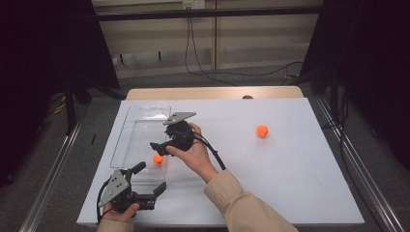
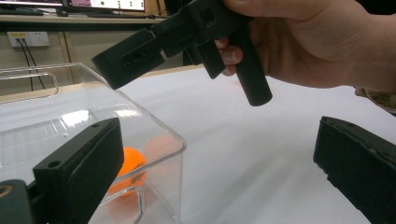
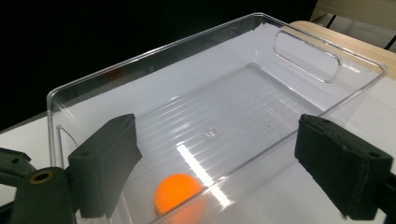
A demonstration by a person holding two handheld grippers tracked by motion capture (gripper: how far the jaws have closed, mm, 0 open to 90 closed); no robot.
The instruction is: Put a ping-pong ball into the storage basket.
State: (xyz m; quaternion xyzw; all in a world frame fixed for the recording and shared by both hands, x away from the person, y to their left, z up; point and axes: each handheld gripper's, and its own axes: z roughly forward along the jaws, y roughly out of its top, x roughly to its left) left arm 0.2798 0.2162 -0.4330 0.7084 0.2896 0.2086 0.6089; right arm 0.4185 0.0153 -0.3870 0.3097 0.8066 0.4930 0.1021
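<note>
Here, right gripper (image 1: 155, 146) gaping, orange ball (image 1: 158, 158) in clear bin (image 1: 145, 116) — left gripper (image 1: 162, 188) idle

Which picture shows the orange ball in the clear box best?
The right gripper view: the orange ball lies unblocked on the clear box floor. The left gripper view shows it half hidden behind a jaw; the high view shows it tiny beside the right claw.

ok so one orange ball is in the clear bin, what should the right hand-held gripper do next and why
Probably lift the right hand-held gripper clear of the clear plastic bin and swing toward the second small orange ball on the white tabletop. Its jaws stand open and empty, and the first orange ball already rests inside.
</note>
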